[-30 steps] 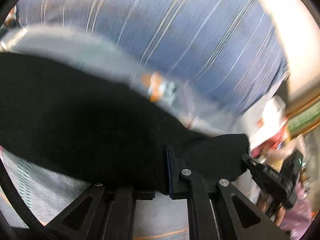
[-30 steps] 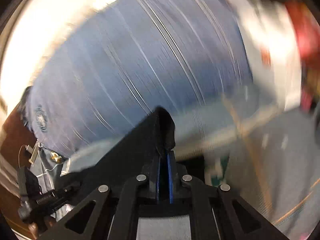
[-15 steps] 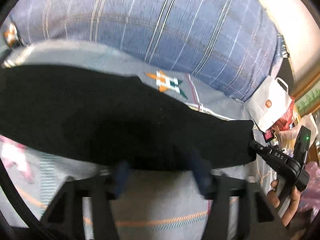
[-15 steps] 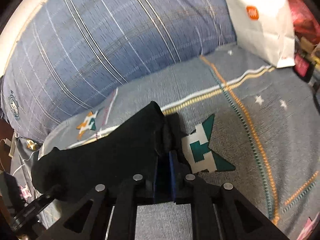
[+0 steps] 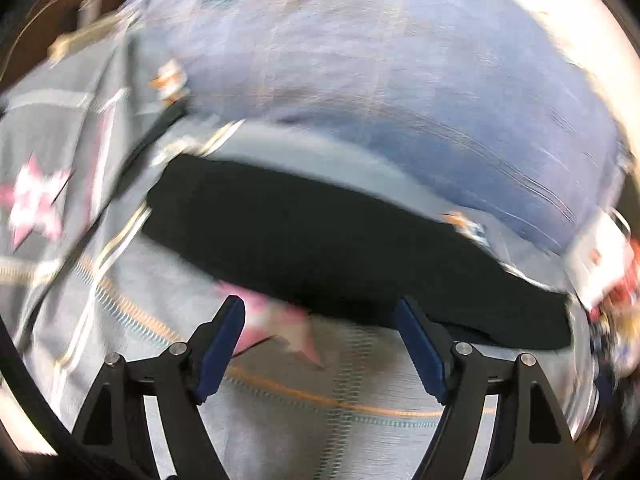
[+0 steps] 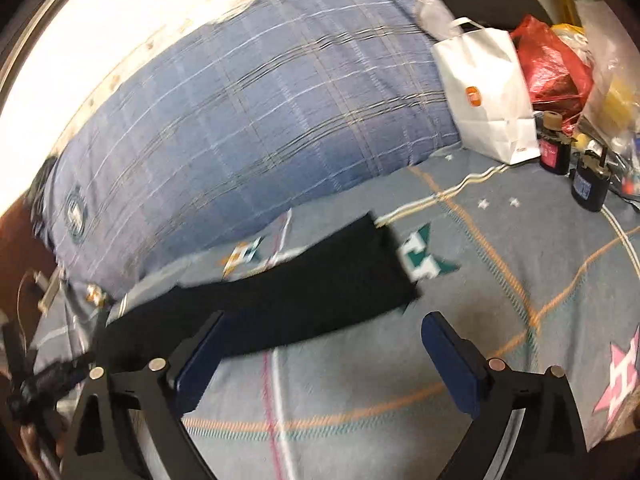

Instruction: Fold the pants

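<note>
Black cloth pants [image 6: 280, 300] now released onto grey patterned bed sheet [image 6: 500, 280]; left tool [image 5: 320, 344] and right tool [image 6: 320, 356] both gaping, empty; fold likely laid.

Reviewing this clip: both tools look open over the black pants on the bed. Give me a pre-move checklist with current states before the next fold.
1. Left tool open, holding nothing: ok.
2. Right tool open, holding nothing: ok.
3. Black pants resting on the bedspread as a long band: ok.
4. Edges aligned, no wrinkles: cannot tell, both views are blurred.
5. Pants apart from the white bag and the dark bottles: ok.
6. Far end of the pants near the blue pillow lying flat: cannot tell.
</note>
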`<action>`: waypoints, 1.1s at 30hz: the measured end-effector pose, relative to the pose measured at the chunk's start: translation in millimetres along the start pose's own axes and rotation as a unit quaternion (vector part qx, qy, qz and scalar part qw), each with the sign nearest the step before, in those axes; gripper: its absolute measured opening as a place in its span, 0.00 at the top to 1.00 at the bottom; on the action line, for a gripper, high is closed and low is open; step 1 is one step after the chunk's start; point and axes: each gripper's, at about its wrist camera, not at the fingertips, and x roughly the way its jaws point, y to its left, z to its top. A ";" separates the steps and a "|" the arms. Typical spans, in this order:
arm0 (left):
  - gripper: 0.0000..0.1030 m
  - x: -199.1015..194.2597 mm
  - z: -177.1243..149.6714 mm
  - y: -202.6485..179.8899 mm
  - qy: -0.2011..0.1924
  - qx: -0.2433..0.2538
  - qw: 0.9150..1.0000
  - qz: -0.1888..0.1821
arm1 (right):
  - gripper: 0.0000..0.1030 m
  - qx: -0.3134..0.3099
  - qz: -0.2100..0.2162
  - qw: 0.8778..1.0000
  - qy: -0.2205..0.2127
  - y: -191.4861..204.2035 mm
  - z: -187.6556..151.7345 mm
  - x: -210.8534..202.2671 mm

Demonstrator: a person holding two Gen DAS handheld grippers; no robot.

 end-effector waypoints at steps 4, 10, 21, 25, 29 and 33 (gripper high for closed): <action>0.24 8.1 5.9 12.0 0.025 -0.038 0.998 -0.041 | 0.06 -0.016 -0.001 1.000 0.014 20.0 -20.9 6.1; 0.24 8.5 14.4 21.8 0.037 -0.057 0.997 -0.036 | 0.06 -0.007 0.046 0.999 0.026 48.6 -35.5 13.1; 0.24 1.5 84.6 111.0 0.044 -0.127 0.990 -0.042 | 0.06 -0.123 0.190 0.966 0.123 190.3 -16.6 60.8; 0.26 33.8 82.9 141.7 0.098 -0.170 0.979 -0.045 | 0.12 -0.188 0.220 0.944 0.161 257.9 -30.9 101.6; 0.26 35.5 79.6 175.0 0.097 -0.235 0.966 -0.044 | 0.12 -0.246 0.239 0.923 0.174 316.3 -44.5 129.1; 0.29 52.3 75.6 169.7 0.125 -0.241 0.959 -0.078 | 0.12 -0.326 0.231 0.899 0.177 363.2 -70.4 155.5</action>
